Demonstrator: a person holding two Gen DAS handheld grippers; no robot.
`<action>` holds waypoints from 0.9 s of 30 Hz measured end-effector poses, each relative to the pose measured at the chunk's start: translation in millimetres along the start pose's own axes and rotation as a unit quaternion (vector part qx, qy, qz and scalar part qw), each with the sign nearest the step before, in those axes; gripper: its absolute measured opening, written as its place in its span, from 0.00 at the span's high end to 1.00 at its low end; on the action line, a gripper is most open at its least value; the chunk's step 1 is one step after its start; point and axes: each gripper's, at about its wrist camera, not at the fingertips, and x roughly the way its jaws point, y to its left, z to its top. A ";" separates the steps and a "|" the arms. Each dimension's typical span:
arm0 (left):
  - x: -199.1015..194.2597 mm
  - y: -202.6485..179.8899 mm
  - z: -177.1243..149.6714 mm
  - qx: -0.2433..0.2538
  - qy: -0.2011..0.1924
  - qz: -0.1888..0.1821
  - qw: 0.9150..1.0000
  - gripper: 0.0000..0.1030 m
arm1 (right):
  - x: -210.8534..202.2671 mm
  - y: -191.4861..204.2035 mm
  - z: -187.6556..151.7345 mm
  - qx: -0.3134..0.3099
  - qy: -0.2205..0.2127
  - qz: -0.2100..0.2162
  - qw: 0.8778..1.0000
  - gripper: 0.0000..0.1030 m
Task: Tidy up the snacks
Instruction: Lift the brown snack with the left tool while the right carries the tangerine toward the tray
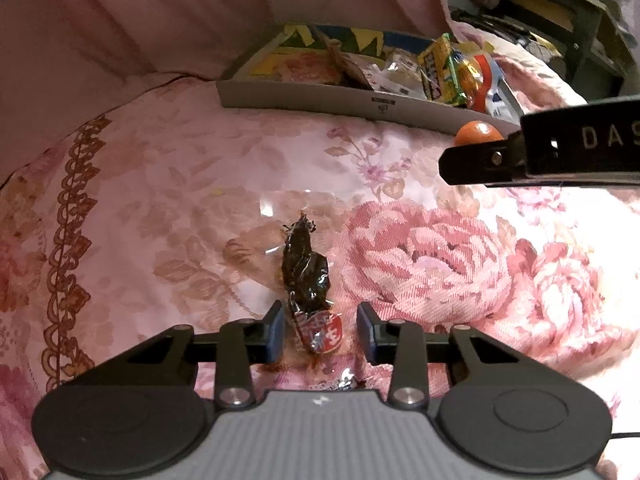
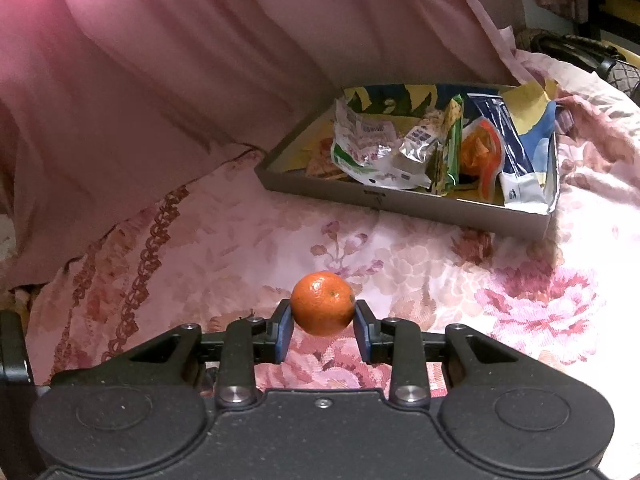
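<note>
Overhead, mandarin (image 2: pixel 322 303) in right tool (image 2: pixel 322 322), short of box rim (image 2: pixel 400 197).

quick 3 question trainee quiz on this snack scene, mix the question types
1. True or false: the right gripper holds a tangerine clear of the floral bedspread.
2. What lies between the open fingers of the left gripper?
A. a green packet
B. a wrapped snack, dark with a red and white end
C. a tangerine
3. Fill in: the other snack packets sit in a grey ____.

Key
1. True; both pads press its sides.
2. B; the wrapped snack lies on the bedspread, with a gap at the pad on the right of the picture.
3. Tray.
</note>
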 end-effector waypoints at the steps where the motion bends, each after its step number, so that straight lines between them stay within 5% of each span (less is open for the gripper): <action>1: -1.6 0.0 0.4 0.000 -0.002 0.001 1.000 0.61 | -0.3 -0.2 0.3 0.000 -0.001 0.001 1.000 0.67; 14: -19.0 1.7 16.8 -0.011 -0.040 -0.004 0.999 0.61 | -8.3 -1.8 6.4 0.000 -0.034 -0.001 0.999 0.67; 27: -44.4 4.6 76.7 -0.024 -0.112 -0.025 0.993 0.61 | -30.2 -6.0 20.5 0.005 -0.109 -0.005 0.994 0.67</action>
